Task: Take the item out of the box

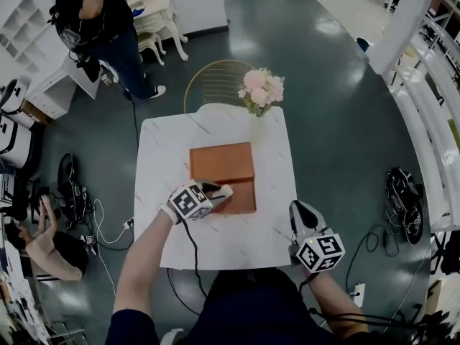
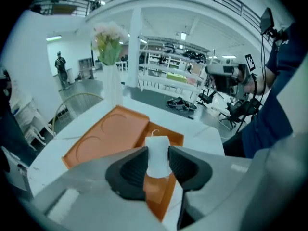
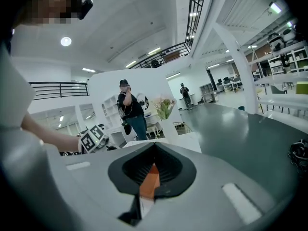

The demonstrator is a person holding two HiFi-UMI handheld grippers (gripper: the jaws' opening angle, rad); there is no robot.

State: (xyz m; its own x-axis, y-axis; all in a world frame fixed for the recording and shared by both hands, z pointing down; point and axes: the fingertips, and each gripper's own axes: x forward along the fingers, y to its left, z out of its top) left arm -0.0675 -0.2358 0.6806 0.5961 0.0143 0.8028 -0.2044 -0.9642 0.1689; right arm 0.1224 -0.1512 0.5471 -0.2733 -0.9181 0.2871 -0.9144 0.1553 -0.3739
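An orange box (image 1: pixel 243 195) lies open in the middle of the white table (image 1: pixel 165 214), its flat lid (image 1: pixel 221 162) folded back on the far side. My left gripper (image 1: pixel 220 191) hangs over the box's near half, shut on a small white candle (image 2: pixel 158 146) with a wick on top. In the left gripper view both dark pads (image 2: pixel 134 170) press on the candle's sides, with the box (image 2: pixel 161 196) below it. My right gripper (image 1: pixel 302 215) is at the table's front right edge. Its jaws stand together and hold nothing; a strip of the orange box (image 3: pixel 150 179) shows past them.
A vase of pink flowers (image 1: pixel 262 92) stands at the table's far edge, with a round-backed chair (image 1: pixel 215 81) behind it. A person (image 1: pixel 108 27) stands far left and another sits on the floor (image 1: pixel 43 243). Cables (image 1: pixel 75 192) lie around the table.
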